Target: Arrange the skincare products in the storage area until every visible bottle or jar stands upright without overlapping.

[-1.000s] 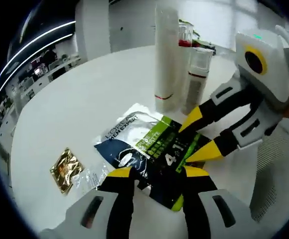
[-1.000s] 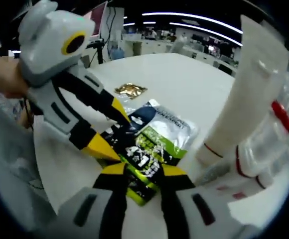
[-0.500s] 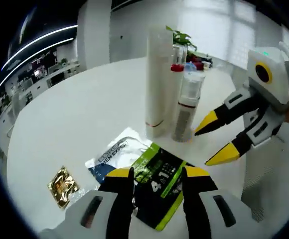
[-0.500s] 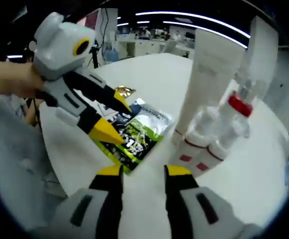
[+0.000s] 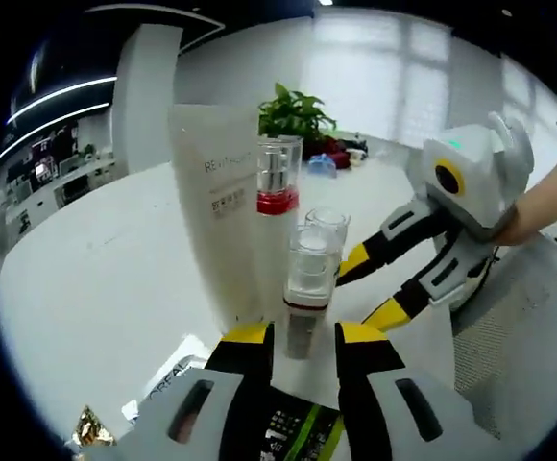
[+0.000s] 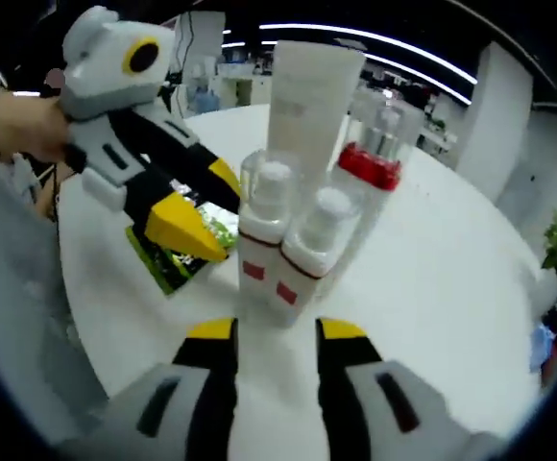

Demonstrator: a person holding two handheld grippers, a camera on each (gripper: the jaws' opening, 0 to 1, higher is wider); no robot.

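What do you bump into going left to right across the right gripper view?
Left tongs → green sachet → two small pump bottles → red-collared bottle.

Both the left gripper (image 5: 302,336) and right gripper (image 6: 276,328) seemingly hold their jaws parted, empty, angled toward each other.

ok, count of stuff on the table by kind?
Tall white tube: 1
Small pump bottles: 2
Red-collared clear bottle: 1
Flat sachets: 2
Gold wrapper: 1
Total: 7
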